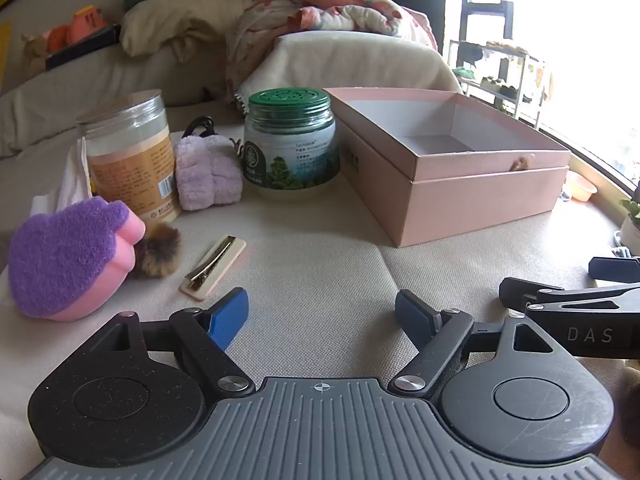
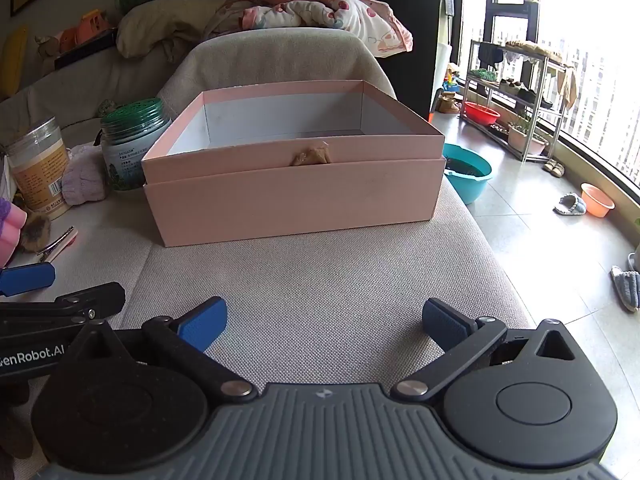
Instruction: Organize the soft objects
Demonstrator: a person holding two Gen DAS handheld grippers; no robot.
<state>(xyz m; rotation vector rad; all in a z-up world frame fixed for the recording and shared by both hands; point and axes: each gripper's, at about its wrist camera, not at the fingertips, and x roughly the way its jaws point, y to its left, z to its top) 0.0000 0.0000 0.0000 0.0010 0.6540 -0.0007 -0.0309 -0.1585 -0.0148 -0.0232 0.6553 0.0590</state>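
A purple-and-pink sponge [image 1: 68, 258] lies at the left on the beige sofa seat [image 1: 320, 264]. A brown fur pompom [image 1: 158, 250] sits beside it, and a lilac fluffy cloth [image 1: 208, 172] rests between two jars. An open pink box [image 1: 452, 160] stands to the right; it also fills the right wrist view [image 2: 292, 192]. My left gripper [image 1: 322, 314] is open and empty, low over the seat. My right gripper [image 2: 324, 320] is open and empty in front of the box.
A clear jar with an orange label [image 1: 130, 156] and a green-lidded jar [image 1: 290, 144] stand behind the soft items. A metal hair clip on a card [image 1: 212, 268] lies near the left gripper. Pillows and a blanket [image 1: 320, 4] are piled behind. The floor [image 2: 540, 240] drops off at the right.
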